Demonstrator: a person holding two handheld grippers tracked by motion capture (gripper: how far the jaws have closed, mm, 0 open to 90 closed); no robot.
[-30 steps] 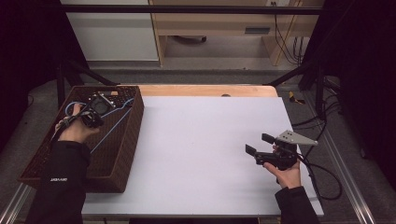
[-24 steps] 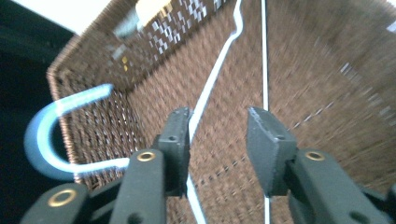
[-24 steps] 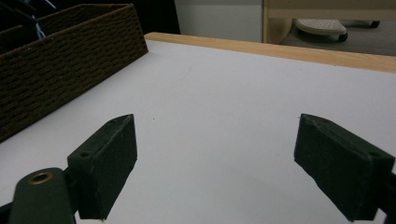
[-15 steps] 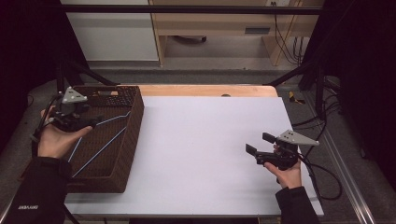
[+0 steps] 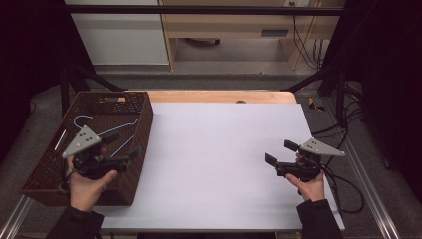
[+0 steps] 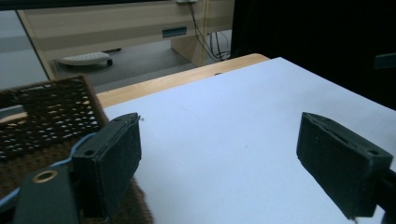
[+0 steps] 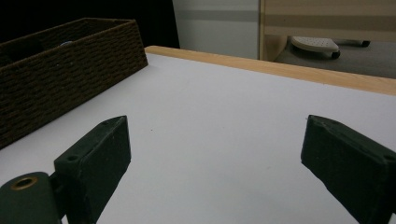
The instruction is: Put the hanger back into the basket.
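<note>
Two grippers hold jaws open and empty; lower the left gripper (image 5: 122, 149) squarely over a blue hanger (image 5: 119, 130) in the basket (image 5: 144, 119) at the table's left edge.

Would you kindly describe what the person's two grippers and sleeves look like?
The left gripper and the right gripper are black, each with two blocky rectangular jaws and a grey three-cornered plate on top. A black cable trails from the right one. The person wears dark sleeves.

No writing, label, brand, number or sign can be read anywhere, neither on the basket (image 5: 144, 130) nor on the table (image 5: 219, 149) beside it.
</note>
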